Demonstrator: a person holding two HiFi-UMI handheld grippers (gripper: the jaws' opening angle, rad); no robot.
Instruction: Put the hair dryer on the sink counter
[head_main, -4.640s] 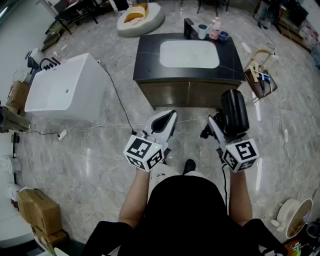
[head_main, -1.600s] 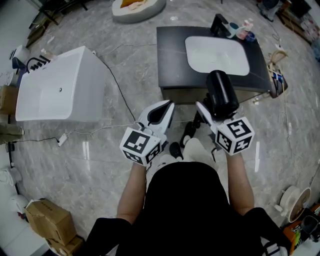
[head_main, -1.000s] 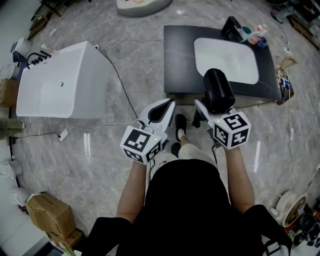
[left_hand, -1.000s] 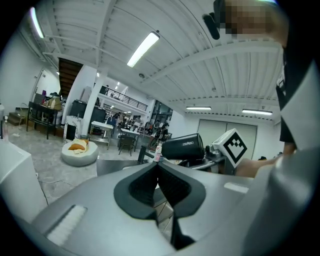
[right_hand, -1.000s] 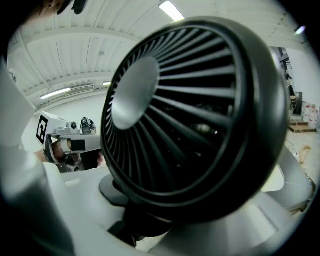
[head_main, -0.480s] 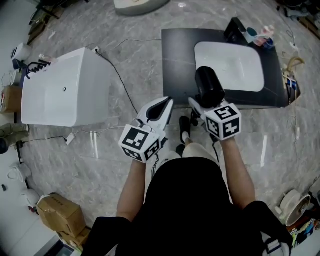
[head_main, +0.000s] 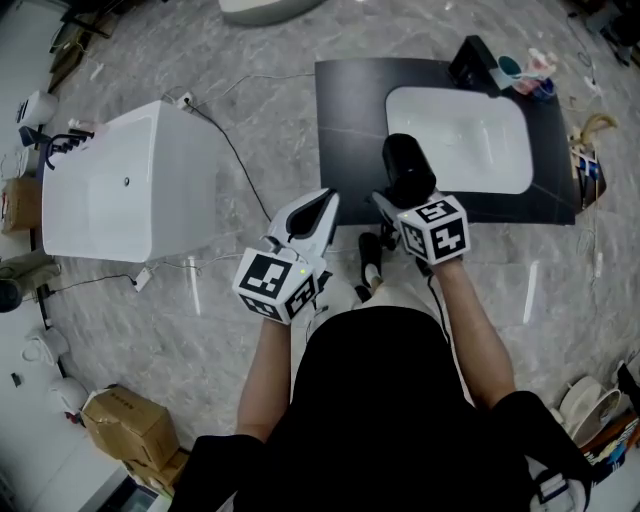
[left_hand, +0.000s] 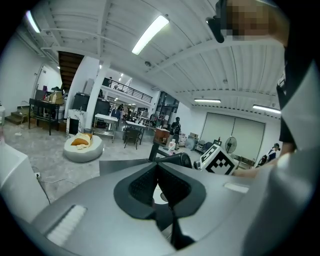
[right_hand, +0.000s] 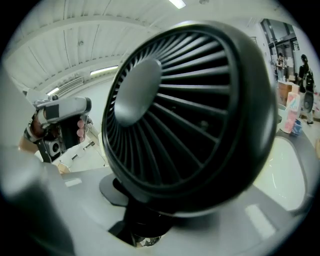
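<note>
The right gripper (head_main: 398, 208) is clenching the handle of the black, round-barrelled plastic hair dryer (head_main: 405, 168) and holding it barrel-up, seemingly over the near edge of the dark stone sink counter (head_main: 350, 110), close to the white rounded basin (head_main: 470, 140). The left gripper (head_main: 318, 208) is hanging over the floor with its jaws pressed together on nothing. The carry is looking nearly finished. Next, I judge, the dryer is needing lowering onto bare slab left of the basin, settled against rolling, before the jaws are releasing.

Matt plastic hair dryer (head_main: 405, 170), glossy stone floor (head_main: 280, 150)
</note>
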